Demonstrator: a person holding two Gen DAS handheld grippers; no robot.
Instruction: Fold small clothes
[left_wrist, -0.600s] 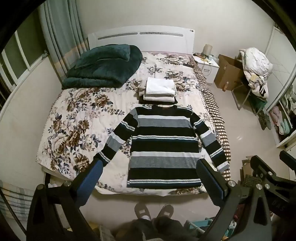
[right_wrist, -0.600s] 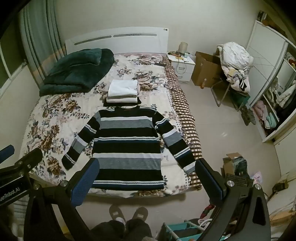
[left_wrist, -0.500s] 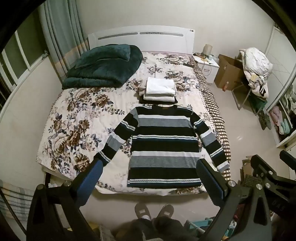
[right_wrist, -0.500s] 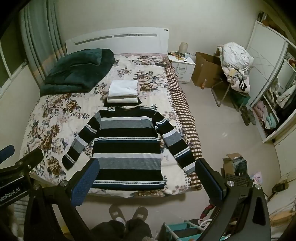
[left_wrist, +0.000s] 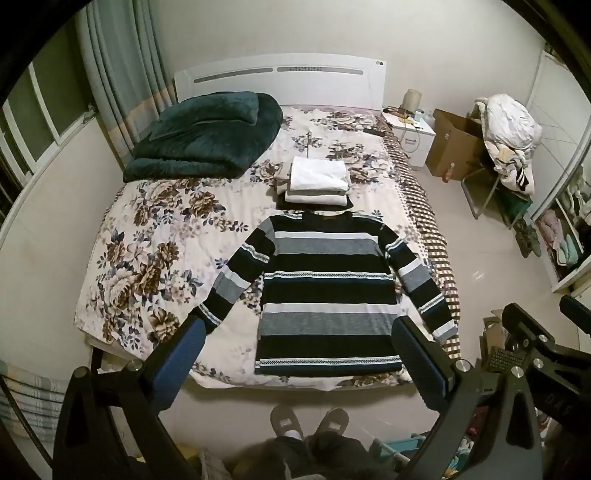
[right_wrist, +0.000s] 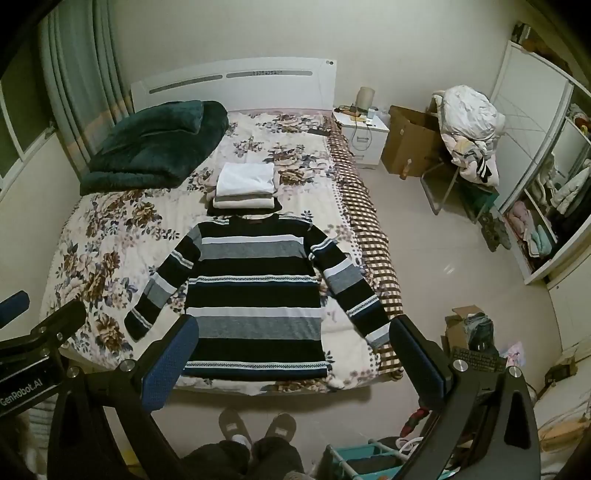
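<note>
A black, grey and white striped sweater (left_wrist: 328, 295) lies flat on the floral bed (left_wrist: 147, 236), sleeves spread, hem at the bed's near edge; it also shows in the right wrist view (right_wrist: 255, 291). Behind its collar sits a stack of folded clothes (left_wrist: 317, 181), white on top, also seen from the right wrist (right_wrist: 245, 186). My left gripper (left_wrist: 299, 332) is open and empty, held high above the bed's foot. My right gripper (right_wrist: 293, 330) is open and empty, at like height. The right gripper's body shows at the left view's right edge (left_wrist: 532, 339).
A folded dark green blanket (left_wrist: 207, 136) lies at the bed's head, left. A white nightstand (right_wrist: 364, 134), a cardboard box (right_wrist: 410, 144) and a chair piled with laundry (right_wrist: 469, 125) stand right of the bed. A wardrobe (right_wrist: 546, 206) is at far right. The person's slippered feet (left_wrist: 308, 428) are below.
</note>
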